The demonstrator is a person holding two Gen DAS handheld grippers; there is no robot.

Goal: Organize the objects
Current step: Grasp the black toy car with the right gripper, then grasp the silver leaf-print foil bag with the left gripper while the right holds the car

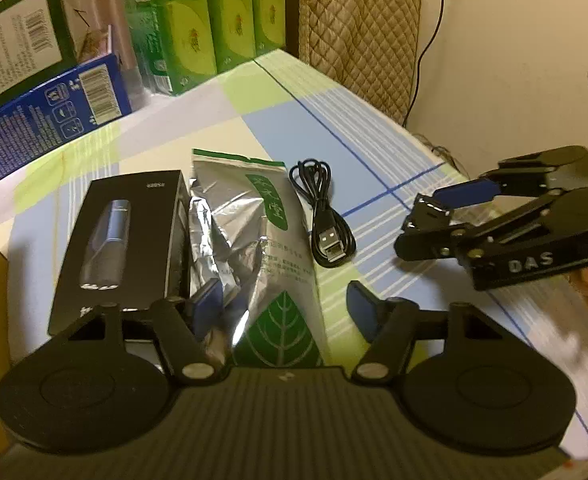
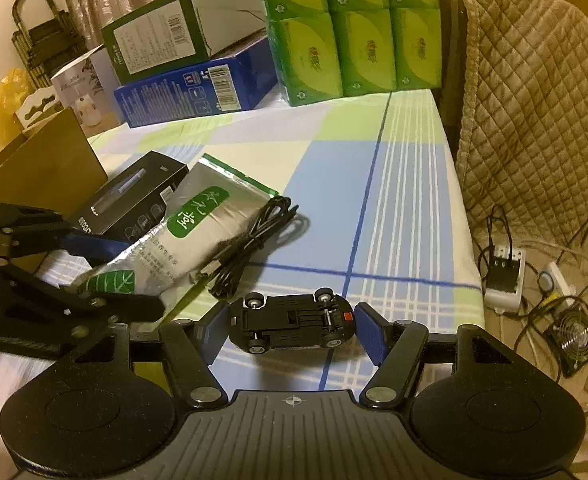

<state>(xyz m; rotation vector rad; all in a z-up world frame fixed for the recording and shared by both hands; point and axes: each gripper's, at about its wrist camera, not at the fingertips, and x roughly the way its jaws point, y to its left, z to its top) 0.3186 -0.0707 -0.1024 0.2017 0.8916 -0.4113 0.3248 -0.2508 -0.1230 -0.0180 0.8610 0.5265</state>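
A silver pouch (image 1: 254, 232) with a green leaf print lies on the checked tablecloth (image 1: 373, 128). My left gripper (image 1: 286, 306) straddles its near end, open: the left pad (image 1: 210, 300) is at the pouch's edge and the right pad (image 1: 363, 312) stands clear of it. Left of the pouch is a black product box (image 1: 122, 240), and to its right a coiled black USB cable (image 1: 325, 216). My right gripper (image 2: 290, 330) is shut on a black toy car (image 2: 290, 322), held upside down just above the cloth. The left wrist view shows that gripper (image 1: 433, 220) at the right.
At the table's back stand a blue box (image 2: 198, 84), a dark green box (image 2: 158, 40) and green tissue packs (image 2: 353, 40). A brown cardboard box (image 2: 42, 164) is at the left. A quilted chair (image 2: 533, 100) stands past the right edge, above a charger (image 2: 505, 276) and a fan (image 2: 577, 340) on the floor.
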